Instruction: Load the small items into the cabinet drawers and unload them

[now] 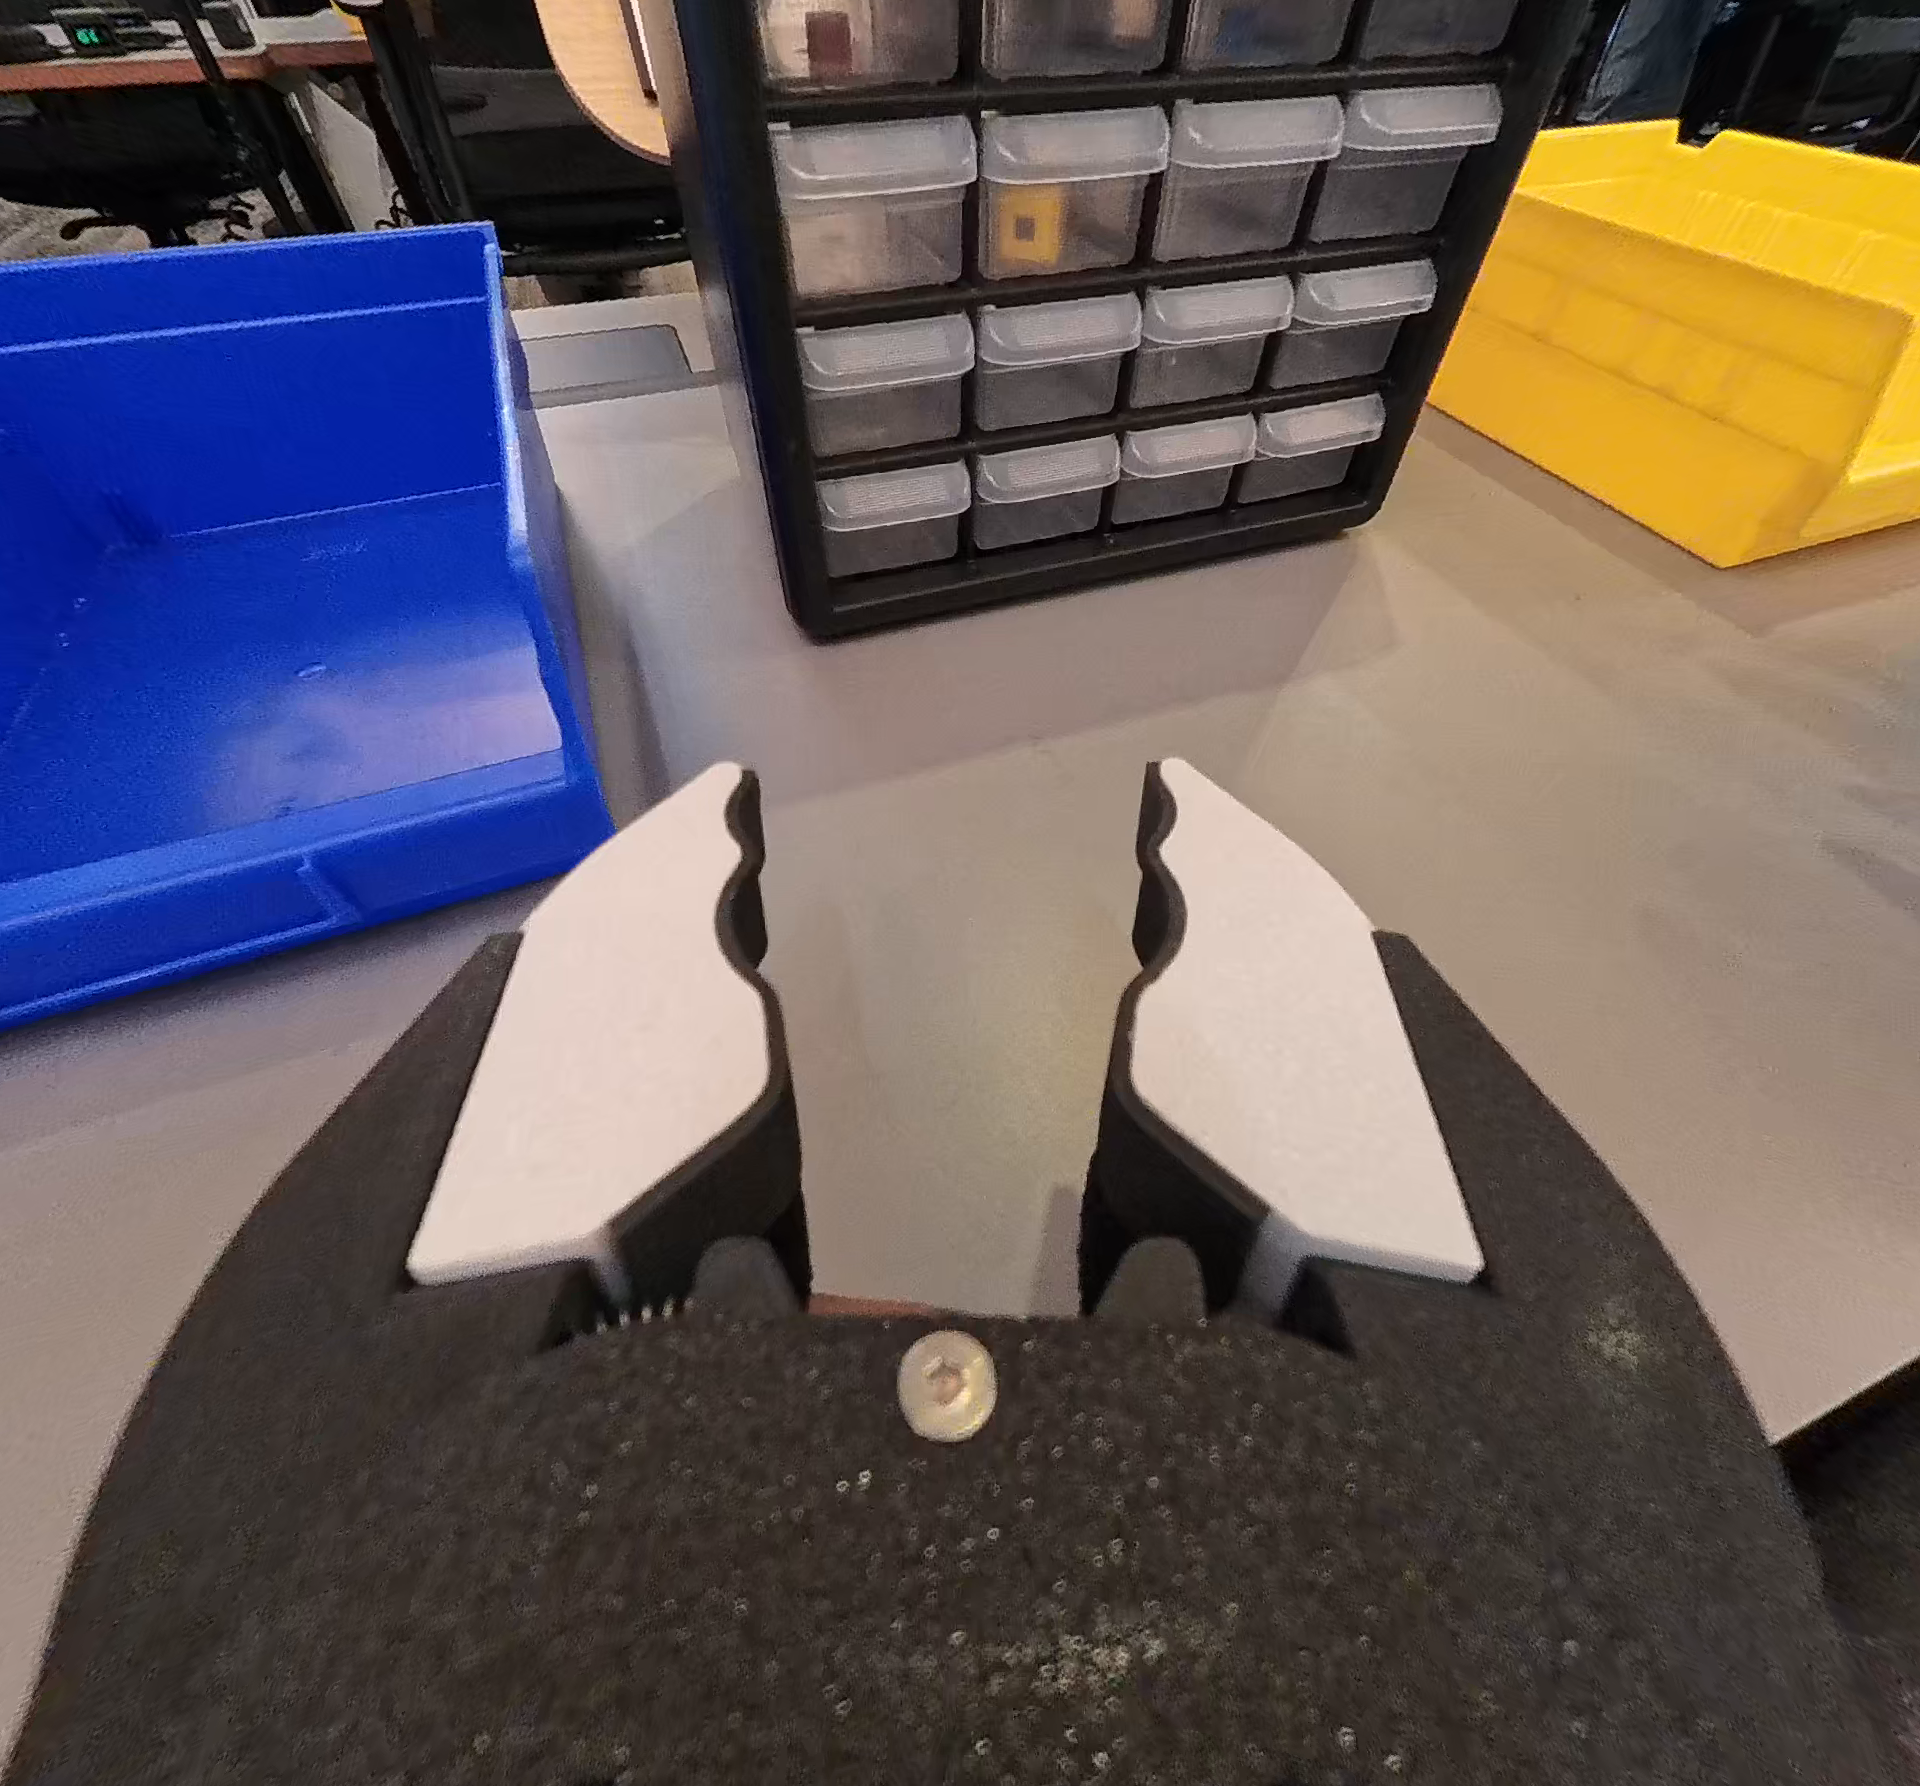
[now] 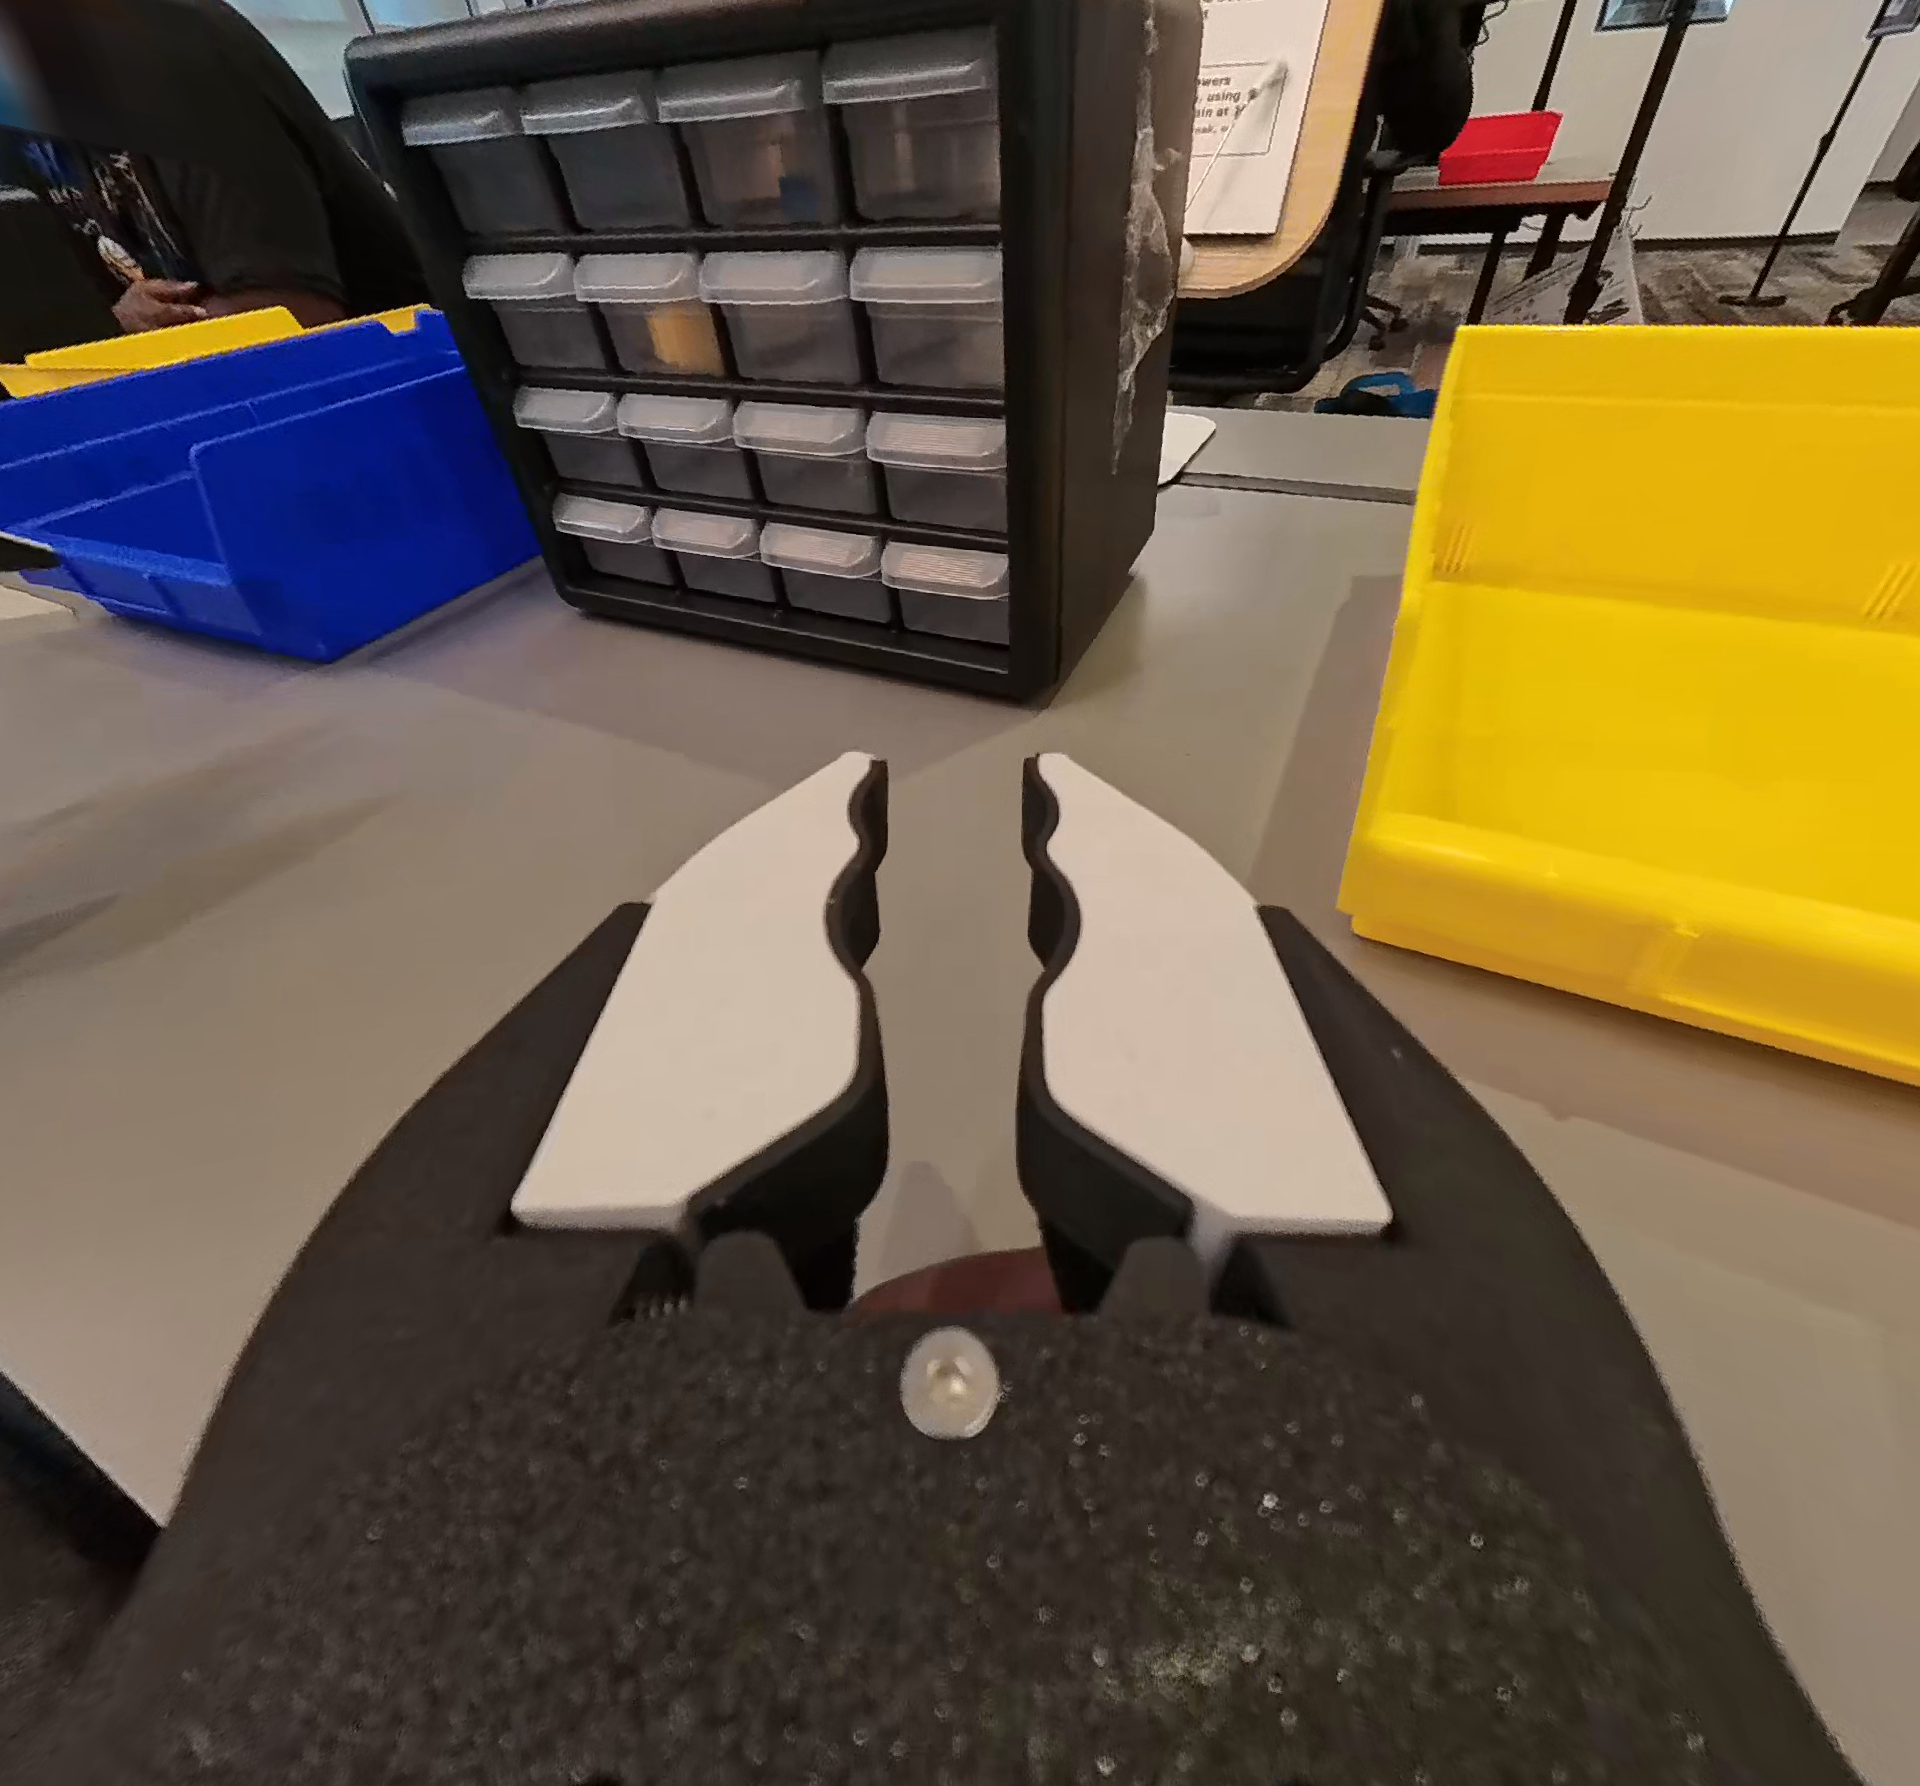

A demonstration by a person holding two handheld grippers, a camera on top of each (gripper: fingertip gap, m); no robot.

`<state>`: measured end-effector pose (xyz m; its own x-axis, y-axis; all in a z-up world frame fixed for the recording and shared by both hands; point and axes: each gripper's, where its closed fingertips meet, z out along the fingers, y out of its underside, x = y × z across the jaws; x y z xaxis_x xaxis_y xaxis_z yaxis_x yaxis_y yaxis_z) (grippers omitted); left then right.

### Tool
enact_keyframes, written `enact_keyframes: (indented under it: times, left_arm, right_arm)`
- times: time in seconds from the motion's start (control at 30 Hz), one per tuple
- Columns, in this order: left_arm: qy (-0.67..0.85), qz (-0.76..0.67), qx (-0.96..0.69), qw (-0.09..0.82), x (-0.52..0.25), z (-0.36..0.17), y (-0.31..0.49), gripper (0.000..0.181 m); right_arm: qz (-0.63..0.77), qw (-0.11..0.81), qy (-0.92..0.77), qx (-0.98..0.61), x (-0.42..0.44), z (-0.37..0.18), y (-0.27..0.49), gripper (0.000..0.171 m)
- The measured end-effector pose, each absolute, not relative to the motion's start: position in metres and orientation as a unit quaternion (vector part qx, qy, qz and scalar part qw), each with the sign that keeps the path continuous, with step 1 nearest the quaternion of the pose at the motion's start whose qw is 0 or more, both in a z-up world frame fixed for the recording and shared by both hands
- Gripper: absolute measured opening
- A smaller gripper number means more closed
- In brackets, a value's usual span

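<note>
grey-tipped left gripper (image 1: 951,780) wide open, right gripper (image 2: 956,770) narrower, both empty

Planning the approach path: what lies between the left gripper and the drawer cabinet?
Only bare grey table, in the left wrist view, between the left gripper and the drawer cabinet.

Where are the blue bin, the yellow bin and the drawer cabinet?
blue bin (image 1: 260,614): left wrist view, on its inner floor.
yellow bin (image 2: 1662,718): right wrist view, on its inner back wall.
drawer cabinet (image 2: 1101,302): right wrist view, on its black side panel.
</note>
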<state>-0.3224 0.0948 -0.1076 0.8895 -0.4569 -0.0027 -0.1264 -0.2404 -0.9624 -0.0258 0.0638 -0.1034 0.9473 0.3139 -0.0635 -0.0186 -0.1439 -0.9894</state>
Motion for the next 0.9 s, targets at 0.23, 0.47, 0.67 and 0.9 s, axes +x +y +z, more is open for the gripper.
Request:
enact_keyframes:
  times: [0.23, 0.47, 0.67, 0.9]
  left_arm:
    - [0.186, -0.13, -0.779, 0.584, -0.328, -0.11, 0.092, 0.068]
    - [0.187, -0.125, -0.787, 0.574, -0.33, -0.116, 0.091, 0.069]
    - [0.188, -0.122, -0.79, 0.571, -0.331, -0.118, 0.09, 0.069]
    - [0.19, -0.121, -0.792, 0.568, -0.33, -0.119, 0.09, 0.069]
  right_arm:
    - [0.134, 0.645, -0.106, -0.745, -0.031, -0.104, 0.065, 0.023]
    - [0.133, 0.641, -0.117, -0.746, -0.037, -0.105, 0.068, 0.022]
    - [0.135, 0.642, -0.117, -0.745, -0.037, -0.104, 0.068, 0.022]
    - [0.134, 0.642, -0.117, -0.746, -0.037, -0.104, 0.068, 0.022]
